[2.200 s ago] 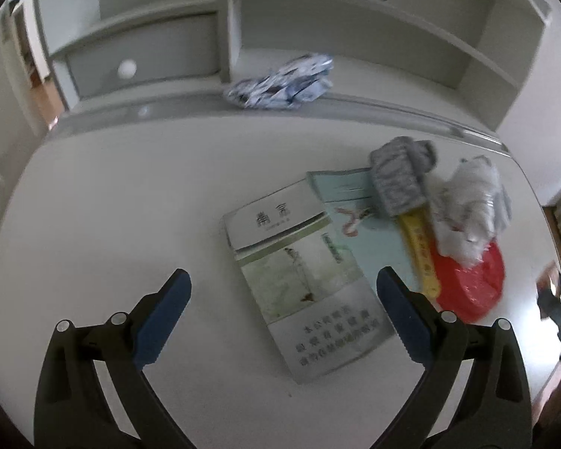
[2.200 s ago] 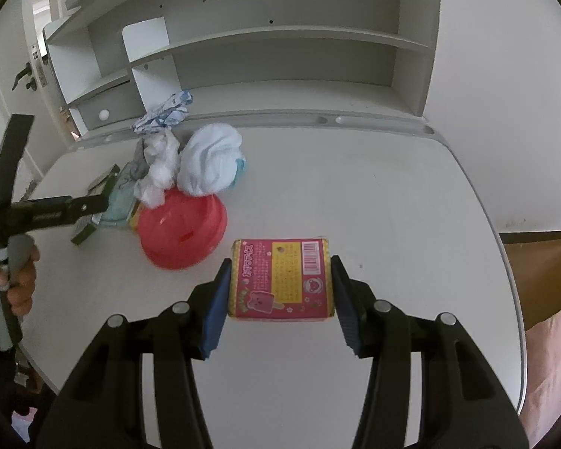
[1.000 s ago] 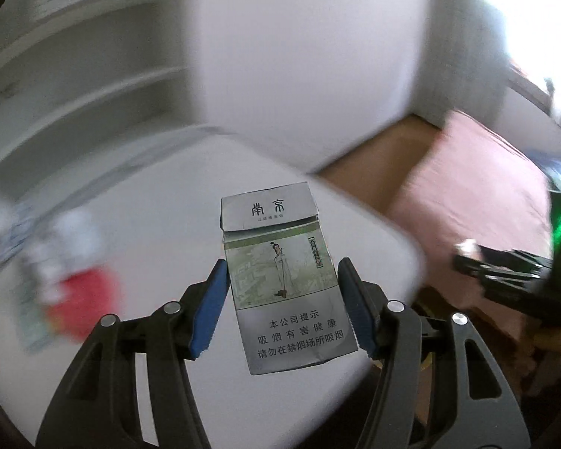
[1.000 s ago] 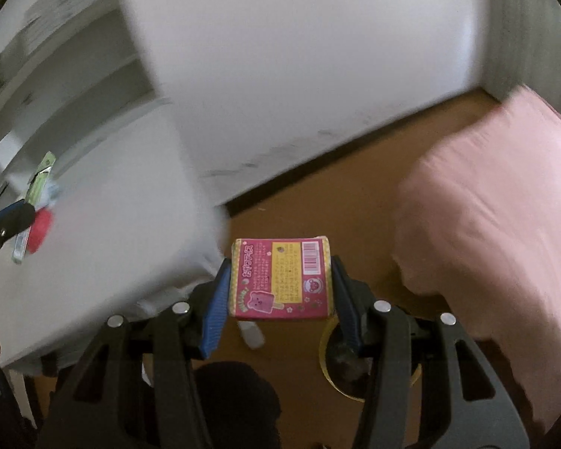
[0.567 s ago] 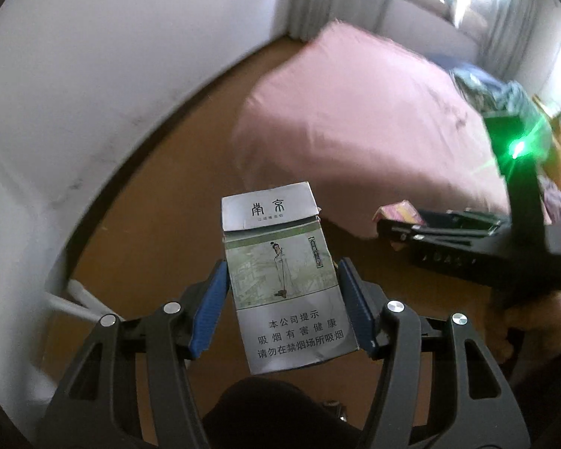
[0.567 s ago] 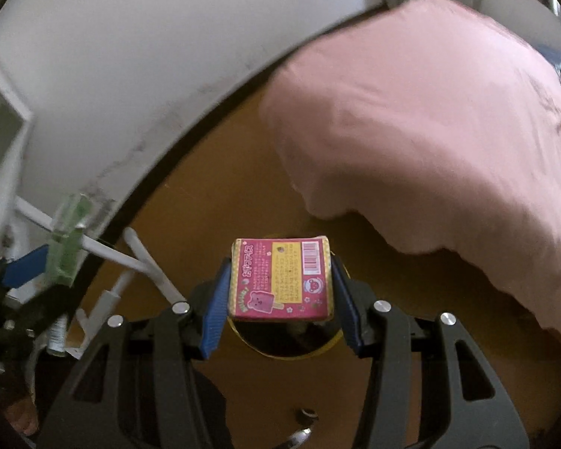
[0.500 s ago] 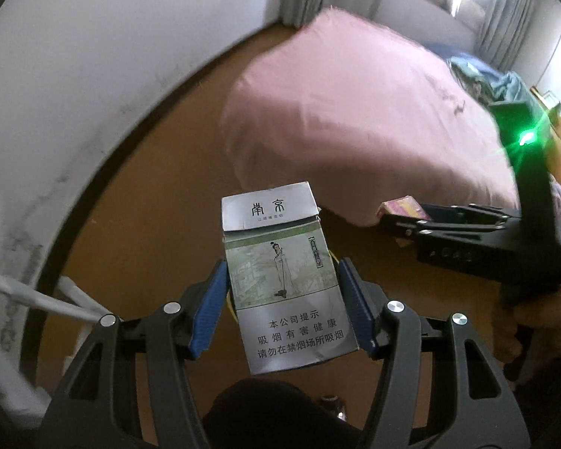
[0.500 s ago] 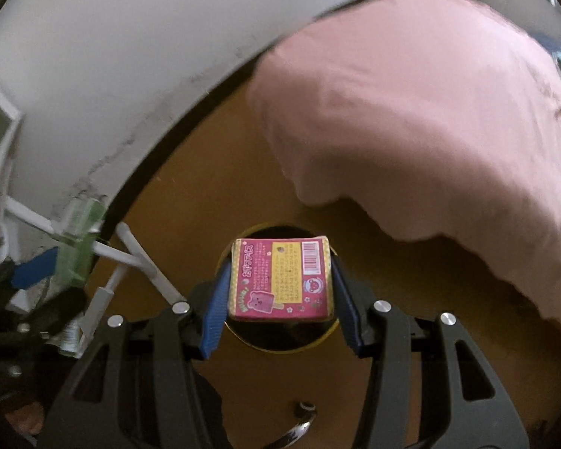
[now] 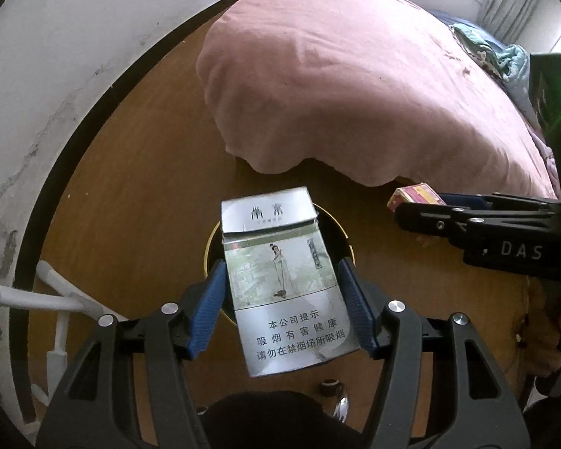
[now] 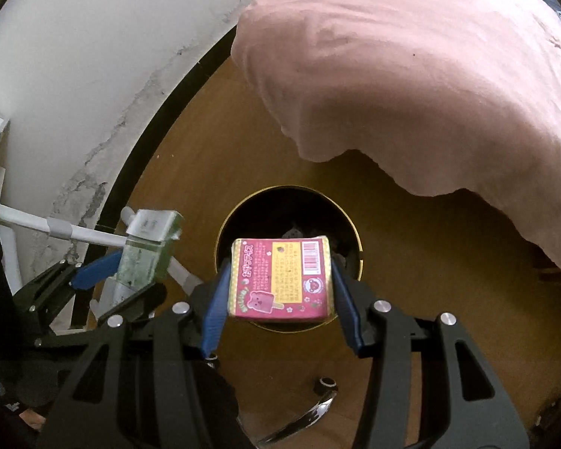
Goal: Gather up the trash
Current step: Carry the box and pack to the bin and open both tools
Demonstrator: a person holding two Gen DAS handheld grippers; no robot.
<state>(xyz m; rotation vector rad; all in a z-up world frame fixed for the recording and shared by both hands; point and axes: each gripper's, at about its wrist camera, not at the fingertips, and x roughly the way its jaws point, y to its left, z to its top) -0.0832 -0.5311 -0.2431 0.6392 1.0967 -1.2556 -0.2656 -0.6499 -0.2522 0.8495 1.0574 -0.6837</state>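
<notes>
Trash bin (image 10: 349,224), round, dark inside with a gold rim, stands on the wooden floor (image 10: 411,280) just below both tools; that is the relation the coming drop turns on. In the right wrist view the right tool (image 10: 280,280) is clenched on a pink snack box (image 10: 280,277), which hangs over the bin's mouth, its long axis running from 9 to 3 o'clock. The left tool (image 9: 282,292) carries a cigarette pack (image 9: 284,280), long axis from 12 to 6 o'clock, with the bin's rim (image 9: 342,232) showing behind it at 12 to 1 o'clock. Its jaws have just been opening, and a slight gap shows beside the pack on the right, so the pack seems released or nearly so. Both tools look about equally near the bin.

Count: one bin, two tools, two pieces of trash, one in each. A pink-covered bed (image 9: 355,75) lies beyond, at 12 to 2 o'clock.
</notes>
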